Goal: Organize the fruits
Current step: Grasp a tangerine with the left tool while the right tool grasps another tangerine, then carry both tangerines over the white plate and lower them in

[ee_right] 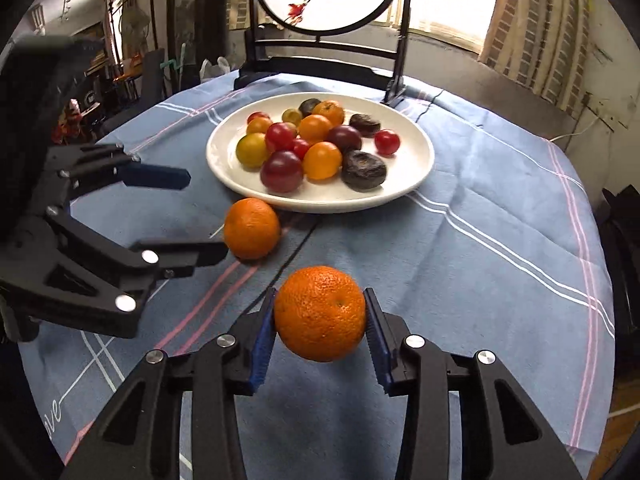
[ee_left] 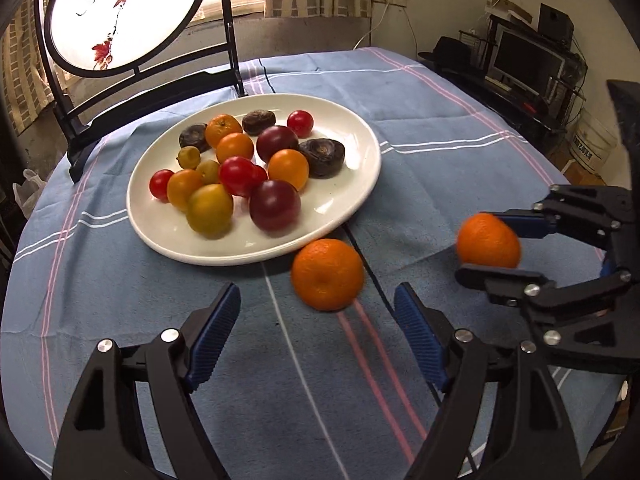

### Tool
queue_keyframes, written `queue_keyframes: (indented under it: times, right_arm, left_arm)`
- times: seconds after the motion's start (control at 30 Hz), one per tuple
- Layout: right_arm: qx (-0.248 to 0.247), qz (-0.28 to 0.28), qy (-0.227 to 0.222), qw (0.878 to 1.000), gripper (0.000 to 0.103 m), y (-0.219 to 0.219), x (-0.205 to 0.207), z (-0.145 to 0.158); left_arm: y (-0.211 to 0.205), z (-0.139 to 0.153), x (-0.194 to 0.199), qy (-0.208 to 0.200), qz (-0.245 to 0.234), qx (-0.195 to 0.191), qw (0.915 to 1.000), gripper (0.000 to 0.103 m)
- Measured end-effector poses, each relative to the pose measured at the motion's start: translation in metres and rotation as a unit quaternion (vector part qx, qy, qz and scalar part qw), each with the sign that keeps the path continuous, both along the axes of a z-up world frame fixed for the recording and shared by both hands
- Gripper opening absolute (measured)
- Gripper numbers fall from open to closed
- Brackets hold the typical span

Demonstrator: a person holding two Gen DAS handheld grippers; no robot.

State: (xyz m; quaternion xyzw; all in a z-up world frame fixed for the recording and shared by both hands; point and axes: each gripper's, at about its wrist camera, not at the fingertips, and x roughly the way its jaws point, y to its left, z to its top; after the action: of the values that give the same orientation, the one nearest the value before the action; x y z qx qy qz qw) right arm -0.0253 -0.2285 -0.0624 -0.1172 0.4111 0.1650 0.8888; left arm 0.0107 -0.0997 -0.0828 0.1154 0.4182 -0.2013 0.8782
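Observation:
A white plate (ee_left: 352, 208) holds several small fruits: red, orange, yellow, purple and dark ones. It also shows in the right wrist view (ee_right: 416, 176). A loose mandarin (ee_left: 327, 274) lies on the blue cloth just in front of the plate, also in the right wrist view (ee_right: 251, 228). My left gripper (ee_left: 318, 322) is open and empty just behind this mandarin; it shows in the right wrist view (ee_right: 204, 216) too. My right gripper (ee_right: 320, 320) is shut on a second mandarin (ee_right: 320, 314) held above the cloth, seen at the right in the left wrist view (ee_left: 488, 246).
A blue striped tablecloth (ee_left: 440, 140) covers the round table. A round painted screen on a black stand (ee_left: 128, 12) stands behind the plate. A desk with a monitor (ee_left: 528, 64) is off to the right of the table.

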Motion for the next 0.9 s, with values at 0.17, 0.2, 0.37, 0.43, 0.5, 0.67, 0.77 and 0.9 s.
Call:
queue_keyframes:
  times: [0.17,0.2,0.37,0.43,0.5,0.67,0.77,0.9]
  right_arm:
    - [0.005,0.004,0.002,1.000,0.042,-0.006,-0.009,-0.003]
    - [0.005,0.006,0.003,1.000,0.042,-0.006,-0.010,-0.005]
    - [0.012,0.018,0.002,1.000,0.042,0.000,-0.011,-0.004]
    - [0.011,0.026,0.003,1.000,0.042,0.005,-0.012,-0.003]
    - [0.010,0.036,0.003,0.999,0.042,0.013,-0.012,-0.001]
    - [0.011,0.045,-0.028,0.999,0.042,0.031,0.003,0.024]
    - [0.023,0.045,-0.060,0.997,0.042,0.040,0.019,0.049]
    - [0.046,0.032,-0.095,0.994,0.042,0.047,0.052,0.077]
  left_arm:
    - [-0.018,-0.017,0.022,0.020,0.027,0.013,0.9993,0.045]
    - [-0.019,-0.019,0.023,0.024,0.028,0.014,0.9992,0.045]
    - [-0.002,-0.007,0.007,0.004,0.019,0.010,0.9998,0.044]
    - [0.012,0.003,-0.004,-0.008,0.011,0.004,0.9999,0.044]
    - [0.026,0.015,-0.010,-0.028,0.008,0.003,0.9996,0.044]
    - [0.050,0.051,0.006,-0.100,0.049,0.023,0.9935,0.044]
    - [0.052,0.070,0.025,-0.125,0.060,0.015,0.9902,0.044]
    - [0.047,0.084,0.054,-0.154,0.074,0.005,0.9853,0.044]
